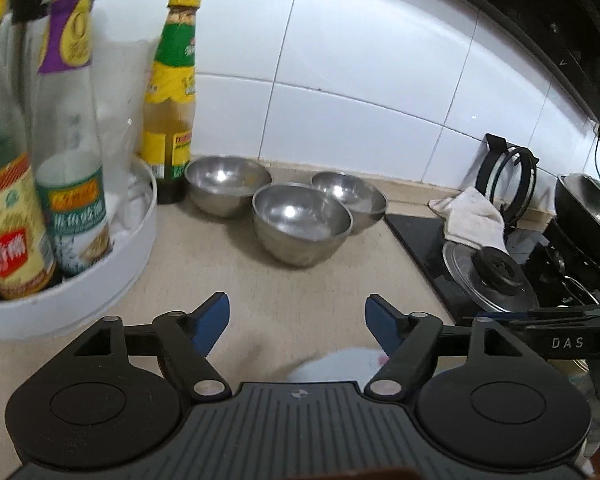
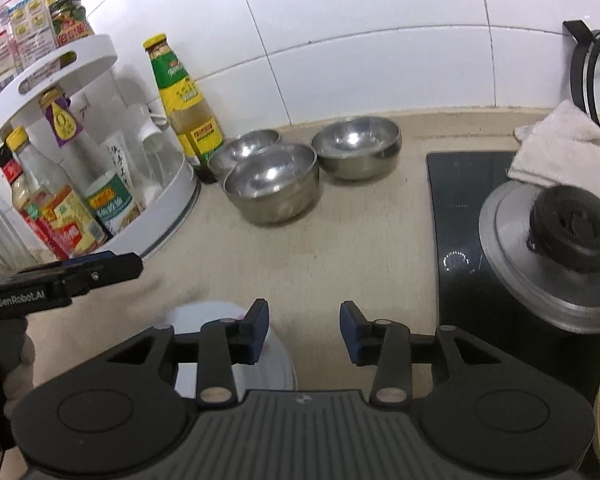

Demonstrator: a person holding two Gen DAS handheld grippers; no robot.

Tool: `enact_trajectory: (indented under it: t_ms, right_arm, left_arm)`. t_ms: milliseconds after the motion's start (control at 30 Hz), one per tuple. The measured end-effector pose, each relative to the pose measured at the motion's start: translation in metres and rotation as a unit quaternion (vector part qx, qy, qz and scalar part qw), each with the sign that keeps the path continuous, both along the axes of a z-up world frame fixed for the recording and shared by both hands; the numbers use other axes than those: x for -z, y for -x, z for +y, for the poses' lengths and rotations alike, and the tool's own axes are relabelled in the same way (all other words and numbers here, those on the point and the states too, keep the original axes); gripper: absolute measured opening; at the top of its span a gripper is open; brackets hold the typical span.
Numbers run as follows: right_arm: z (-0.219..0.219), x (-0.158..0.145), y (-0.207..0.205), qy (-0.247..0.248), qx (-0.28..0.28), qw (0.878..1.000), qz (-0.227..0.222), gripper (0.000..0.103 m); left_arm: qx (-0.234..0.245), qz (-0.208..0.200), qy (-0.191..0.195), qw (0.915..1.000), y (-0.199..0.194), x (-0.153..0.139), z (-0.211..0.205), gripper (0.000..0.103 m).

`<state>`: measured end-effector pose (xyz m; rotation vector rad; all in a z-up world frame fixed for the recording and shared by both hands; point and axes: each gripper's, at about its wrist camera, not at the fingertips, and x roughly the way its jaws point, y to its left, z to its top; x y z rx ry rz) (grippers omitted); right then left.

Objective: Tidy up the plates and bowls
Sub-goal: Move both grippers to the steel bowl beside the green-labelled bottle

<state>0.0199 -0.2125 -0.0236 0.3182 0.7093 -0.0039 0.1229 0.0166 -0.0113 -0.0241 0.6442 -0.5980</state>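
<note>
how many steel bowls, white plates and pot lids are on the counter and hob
steel bowls: 3
white plates: 1, below the claws
pot lids: 1, on the hob
total: 5

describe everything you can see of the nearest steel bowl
The nearest steel bowl is round, deep and plain, of dull brushed metal with a bright glint inside. It looks empty and stands upright on the beige counter, in front of two similar bowls; whether it touches them cannot be told.
</note>
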Motion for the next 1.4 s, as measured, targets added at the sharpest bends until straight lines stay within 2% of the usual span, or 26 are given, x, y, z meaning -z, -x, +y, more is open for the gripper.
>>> enact_trajectory:
  t_ms: [100, 267, 467, 667, 800, 933, 1067, 1400]
  right_arm:
    - [0.000, -0.007, -0.014, 0.003, 0.002, 1.000, -0.011, 0.040]
    - [-0.004, -0.016, -0.038, -0.007, 0.002, 1.000, -0.013, 0.042]
    - [-0.010, -0.033, -0.064, 0.006, -0.008, 1.000, -0.018, 0.044]
    - [-0.027, -0.047, -0.095, 0.007, 0.002, 1.000, -0.017, 0.044]
    - [-0.032, -0.050, -0.120, 0.007, -0.002, 1.000, -0.011, 0.044]
    - [-0.030, -0.053, -0.151, 0.018, -0.023, 1.000, -0.008, 0.044]
    - [-0.027, -0.047, -0.174, 0.023, -0.045, 0.999, 0.001, 0.044]
    - [-0.013, -0.039, -0.219, 0.053, -0.092, 0.994, 0.022, 0.045]
  left_arm:
    - [-0.012, -0.007, -0.020, 0.9997, -0.008, -0.003, -0.009, 0.084]
    - [-0.024, -0.001, -0.028, 0.9993, -0.023, -0.009, -0.015, 0.088]
    - [-0.016, -0.001, -0.022, 0.9996, -0.046, -0.017, -0.022, 0.092]
    - [-0.022, 0.012, -0.008, 0.9996, -0.076, -0.021, -0.028, 0.088]
    - [-0.031, 0.033, 0.010, 0.9989, -0.101, -0.021, -0.029, 0.088]
    - [-0.056, 0.044, 0.008, 0.9974, -0.121, -0.017, -0.029, 0.088]
    - [-0.077, 0.036, -0.007, 0.9964, -0.129, -0.012, -0.033, 0.090]
    - [-0.111, 0.067, 0.007, 0.9916, -0.150, -0.002, -0.036, 0.094]
